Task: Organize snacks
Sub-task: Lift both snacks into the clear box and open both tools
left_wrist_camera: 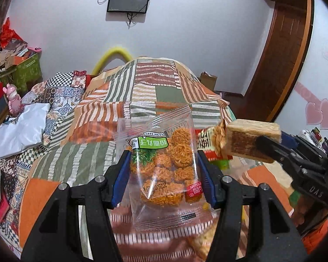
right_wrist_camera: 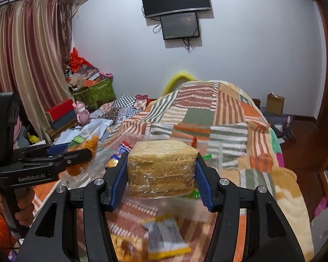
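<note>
My left gripper (left_wrist_camera: 161,168) is shut on a clear bag of orange noodle-ball snacks (left_wrist_camera: 164,163) and holds it up above the bed. My right gripper (right_wrist_camera: 161,170) is shut on a plastic-wrapped block of tan wafer biscuits (right_wrist_camera: 161,170), also held above the bed. The wafer block shows in the left wrist view (left_wrist_camera: 251,139) at right, pinched by the right gripper (left_wrist_camera: 271,148). The left gripper (right_wrist_camera: 76,152) with the noodle bag (right_wrist_camera: 87,148) shows at left in the right wrist view. More snack packets (right_wrist_camera: 164,238) lie blurred on the blanket below.
A patchwork orange, green and white blanket (left_wrist_camera: 155,87) covers the bed. Loose cloth and a white bag (left_wrist_camera: 21,128) lie at left. A green box of clutter (right_wrist_camera: 94,91) and a pink figure (right_wrist_camera: 83,113) stand by the curtain. A wooden door (left_wrist_camera: 280,50) is at right.
</note>
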The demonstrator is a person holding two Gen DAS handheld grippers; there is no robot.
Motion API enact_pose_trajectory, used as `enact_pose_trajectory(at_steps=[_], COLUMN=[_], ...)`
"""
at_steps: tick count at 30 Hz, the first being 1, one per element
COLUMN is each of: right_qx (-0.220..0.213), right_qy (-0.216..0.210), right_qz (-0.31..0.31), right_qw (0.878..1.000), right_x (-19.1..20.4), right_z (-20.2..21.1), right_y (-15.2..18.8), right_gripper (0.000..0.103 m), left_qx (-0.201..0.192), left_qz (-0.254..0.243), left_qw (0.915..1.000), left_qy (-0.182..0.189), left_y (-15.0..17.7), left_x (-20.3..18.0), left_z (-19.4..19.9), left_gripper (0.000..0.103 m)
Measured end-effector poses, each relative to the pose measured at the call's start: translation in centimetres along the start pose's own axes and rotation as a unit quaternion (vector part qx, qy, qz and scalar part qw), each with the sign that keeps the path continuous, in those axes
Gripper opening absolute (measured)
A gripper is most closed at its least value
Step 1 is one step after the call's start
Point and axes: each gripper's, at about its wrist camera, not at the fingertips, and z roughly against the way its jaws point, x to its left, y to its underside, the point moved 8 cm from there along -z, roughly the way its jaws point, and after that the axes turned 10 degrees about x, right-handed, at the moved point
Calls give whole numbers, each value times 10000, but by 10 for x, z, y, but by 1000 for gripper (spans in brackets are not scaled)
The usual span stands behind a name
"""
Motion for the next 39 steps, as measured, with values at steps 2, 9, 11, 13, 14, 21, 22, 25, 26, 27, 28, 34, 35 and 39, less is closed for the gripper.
enact_pose_trajectory(at_steps=[2,9,11,13,14,21,22,25,26,27,28,34,35,39], right_qx=[6,180,265,338,387,644,677,769,825,861,886,905,864,750], right_qy=[6,18,40,33,25,-30,-66,-65,-51,-26,-3,175,183,234], right_qz=[77,198,216,214,212,154,113,85,88,98,106,255,268,317], right_qw=[10000,9996,9994,9992,9990,9978,9976,9970,9965,9962,9960,9954,9957,9964], right_x=[3,5,4,5,4,1,0,-3,-3,-3,-3,-2,-2,-1], right_z=[-9,-47,-58,-66,-70,-89,-89,-90,-89,-90,-90,-82,-77,-61], right_y=[-6,-19,-17,-14,-12,-5,-4,-1,0,0,1,3,3,1], right_gripper=[53,53,53,53,53,53,53,53,54,54,54,64,67,68], left_qx=[10,178,240,312,344,332,360,457,475,484,480,433,423,389], left_qz=[-28,-40,-18,-4,-1,-131,-130,-83,-72,-68,-71,-106,-105,-90], left_qw=[10000,9998,9996,9995,9993,9991,9990,9986,9986,9985,9985,9987,9988,9990], left_qy=[-36,-95,-114,-111,-122,-249,-250,-234,-240,-262,-260,-243,-237,-221], left_y=[-7,-22,-23,-24,-23,-24,-24,-22,-22,-21,-21,-17,-16,-13], left_x=[1,7,11,13,15,14,14,14,15,15,15,11,10,9], left_z=[-9,-45,-57,-66,-71,-83,-84,-87,-87,-86,-85,-72,-68,-55], left_gripper=[58,58,58,58,58,59,59,60,61,63,65,69,69,70])
